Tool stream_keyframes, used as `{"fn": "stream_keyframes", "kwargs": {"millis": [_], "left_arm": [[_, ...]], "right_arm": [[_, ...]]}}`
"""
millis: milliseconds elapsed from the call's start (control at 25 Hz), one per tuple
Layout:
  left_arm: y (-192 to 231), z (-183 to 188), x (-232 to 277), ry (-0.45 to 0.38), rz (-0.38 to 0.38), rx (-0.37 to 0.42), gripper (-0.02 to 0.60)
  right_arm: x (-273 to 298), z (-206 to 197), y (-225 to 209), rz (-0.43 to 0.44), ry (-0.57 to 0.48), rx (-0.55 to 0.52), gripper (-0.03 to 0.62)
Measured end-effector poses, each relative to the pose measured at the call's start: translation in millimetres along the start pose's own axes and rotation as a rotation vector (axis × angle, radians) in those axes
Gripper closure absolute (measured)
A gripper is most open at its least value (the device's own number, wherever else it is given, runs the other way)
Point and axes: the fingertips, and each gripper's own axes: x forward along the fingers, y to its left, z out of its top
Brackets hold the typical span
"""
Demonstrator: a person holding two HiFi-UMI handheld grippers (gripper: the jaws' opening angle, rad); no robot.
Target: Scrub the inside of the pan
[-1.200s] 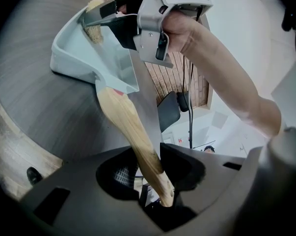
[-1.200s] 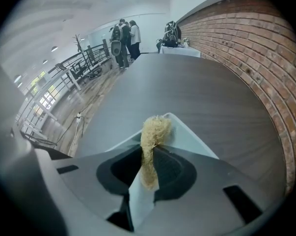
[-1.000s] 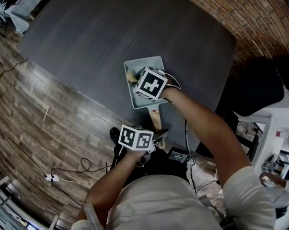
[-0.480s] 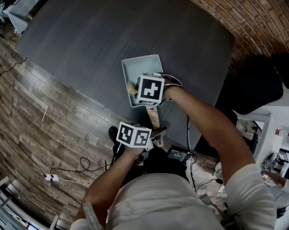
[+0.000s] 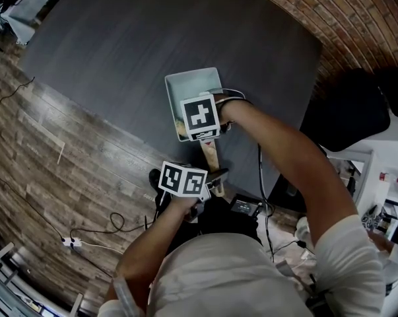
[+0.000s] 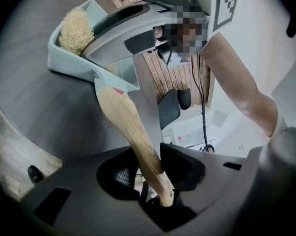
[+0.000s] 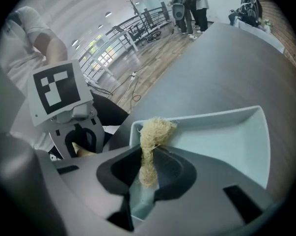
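The stiff, probably light pan (image 5: 189, 88) sits on the table (image 5: 119, 38), its wooden handle (image 6: 130, 132) at 6 o'clock sensibly clamped in the left gripper (image 6: 155, 173), while the right gripper (image 7: 148, 163) pinches a soft scrubber (image 7: 155, 129) at its 7 o'clock corner.

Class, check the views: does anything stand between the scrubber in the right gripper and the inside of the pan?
Nothing visible does. The right gripper pinches the scrubber, which already sits inside the pan against a corner wall. The left gripper clamps the wooden handle.
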Motion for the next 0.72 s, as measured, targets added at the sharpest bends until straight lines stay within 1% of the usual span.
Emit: {"fn": "stream_keyframes", "kwargs": {"millis": [200, 360, 440, 600, 720], "left_arm": [[1, -1, -1, -0.006, 0.000, -0.014, 0.451], [2, 0, -3, -0.017, 0.004, -0.026, 0.451], [1, 0, -3, -0.024, 0.005, -0.033, 0.451], [1, -1, -2, -0.048, 0.008, -0.056, 0.453], [2, 0, -3, -0.078, 0.013, -0.075, 0.456]], "right_arm": [[1, -3, 5, 0.027, 0.081, -0.123, 0.518], [0, -6, 6, 0.028, 0.192, -0.272, 0.519], [2, -8, 8, 0.034, 0.243, -0.328, 0.519], [2, -13, 11, 0.037, 0.309, -0.396, 0.520], [0, -23, 10, 0.031, 0.362, -0.411, 0.520]]}}
